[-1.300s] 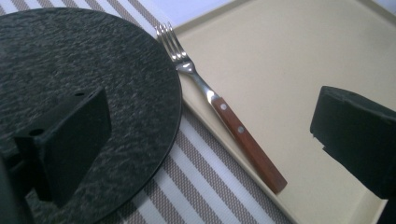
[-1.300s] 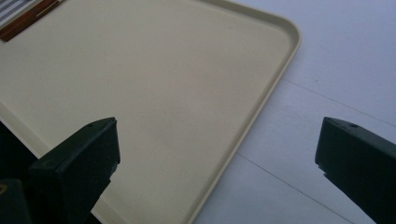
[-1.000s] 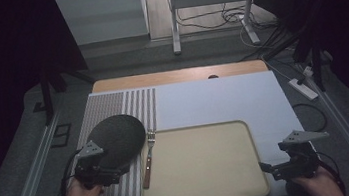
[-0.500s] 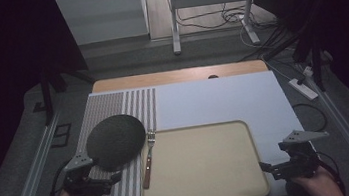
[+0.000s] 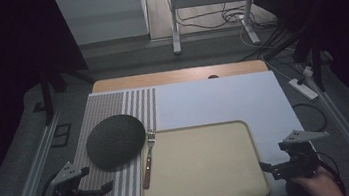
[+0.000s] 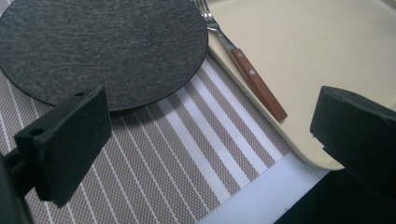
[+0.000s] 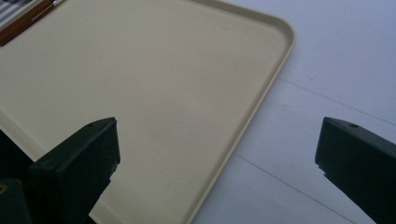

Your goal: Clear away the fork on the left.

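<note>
With jaws spread and empty, both the left gripper (image 5: 104,187) and the right gripper (image 5: 266,167) hung low in the frame, the left likely to reach next for the dark plate (image 5: 116,141) or the fork (image 5: 148,157) beside the tray (image 5: 247,134).

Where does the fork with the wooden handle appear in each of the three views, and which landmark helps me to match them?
High view: the fork lies left of centre, between the dark round plate and the beige tray.
Left gripper view: fork at upper centre, along the tray's edge.
Right gripper view: its handle in the top left corner.
Shared landmark: the beige tray, beside the fork in every view.
</note>
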{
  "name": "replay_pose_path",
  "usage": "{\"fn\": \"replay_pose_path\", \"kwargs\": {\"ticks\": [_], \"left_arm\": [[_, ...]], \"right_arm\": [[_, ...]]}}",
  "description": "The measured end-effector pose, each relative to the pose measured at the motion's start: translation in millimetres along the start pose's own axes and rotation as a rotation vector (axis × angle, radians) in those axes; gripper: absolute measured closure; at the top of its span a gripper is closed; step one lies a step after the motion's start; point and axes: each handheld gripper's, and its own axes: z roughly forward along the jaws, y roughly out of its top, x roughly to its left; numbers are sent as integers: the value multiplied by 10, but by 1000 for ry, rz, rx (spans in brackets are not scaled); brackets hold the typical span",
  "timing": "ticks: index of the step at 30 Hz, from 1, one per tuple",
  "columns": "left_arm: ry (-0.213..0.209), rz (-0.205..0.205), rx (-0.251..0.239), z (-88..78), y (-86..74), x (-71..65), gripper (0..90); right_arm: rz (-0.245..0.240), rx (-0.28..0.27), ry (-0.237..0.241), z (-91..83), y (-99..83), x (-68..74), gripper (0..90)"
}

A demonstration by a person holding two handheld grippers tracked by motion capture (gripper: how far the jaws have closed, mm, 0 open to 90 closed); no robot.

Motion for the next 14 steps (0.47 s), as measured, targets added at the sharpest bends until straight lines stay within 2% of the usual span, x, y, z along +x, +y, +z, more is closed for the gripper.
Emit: {"fn": "replay_pose_path", "kwargs": {"ticks": [8,14], "left_arm": [[21,-4,-8,-63,-73,-20,0],[24,-7,6,-47,-58,-19,0]], "right_arm": [[-9,4,-5,6,3,10,4],[-13,7,-8,11,0,9,5]]}}
